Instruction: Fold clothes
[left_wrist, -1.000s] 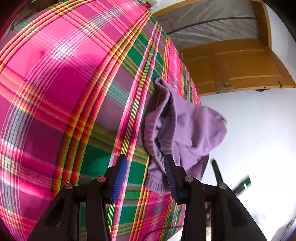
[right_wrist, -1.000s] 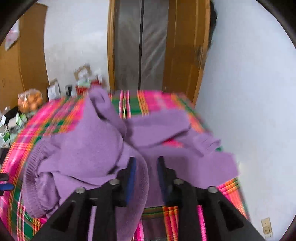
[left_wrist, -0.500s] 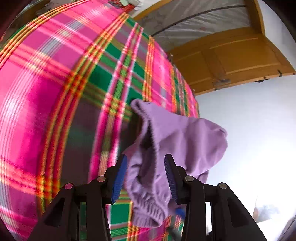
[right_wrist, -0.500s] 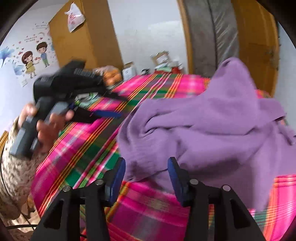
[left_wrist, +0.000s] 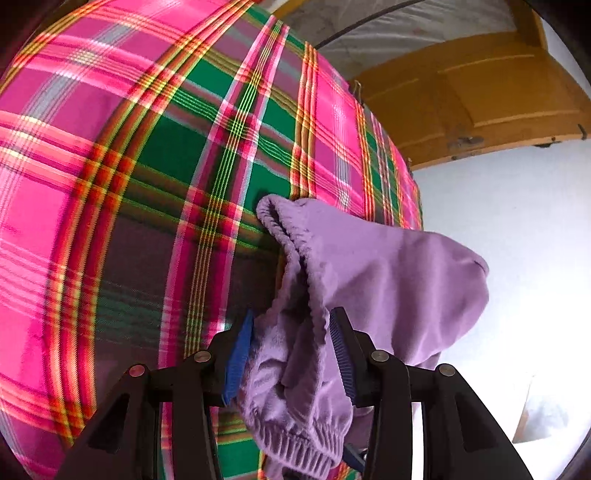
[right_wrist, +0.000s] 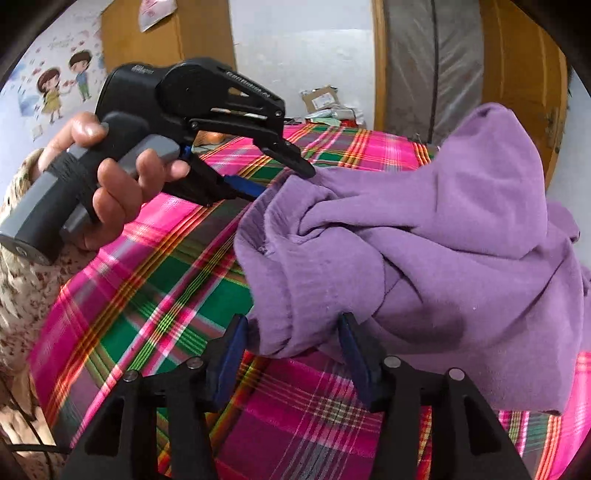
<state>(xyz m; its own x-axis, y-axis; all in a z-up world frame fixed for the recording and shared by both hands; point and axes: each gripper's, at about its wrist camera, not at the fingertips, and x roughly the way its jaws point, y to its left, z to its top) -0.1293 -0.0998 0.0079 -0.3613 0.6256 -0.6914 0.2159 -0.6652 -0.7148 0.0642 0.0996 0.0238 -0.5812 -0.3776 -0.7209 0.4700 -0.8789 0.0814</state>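
A crumpled purple sweater (left_wrist: 388, 266) lies on a pink and green plaid tablecloth (left_wrist: 129, 184), near its right edge. My left gripper (left_wrist: 290, 332) is open, and the sweater's ribbed hem hangs bunched between its blue pads. In the right wrist view the sweater (right_wrist: 443, 240) rises in a heap on the right. My right gripper (right_wrist: 291, 339) is open, with a low fold of the sweater between its fingers. A hand (right_wrist: 118, 184) holds the left gripper (right_wrist: 280, 177) at the sweater's far left edge.
The plaid cloth (right_wrist: 155, 295) covers the whole table. A wooden door (left_wrist: 480, 92) and a white wall (left_wrist: 517, 221) stand just beyond the table's right edge. Boxes and packets (right_wrist: 325, 103) sit at the far end. A patterned sleeve (right_wrist: 22, 295) is at the left.
My right gripper has opened, let go of the sweater and swung left. My left gripper has moved in, so the ribbed hem now sits between its fingers.
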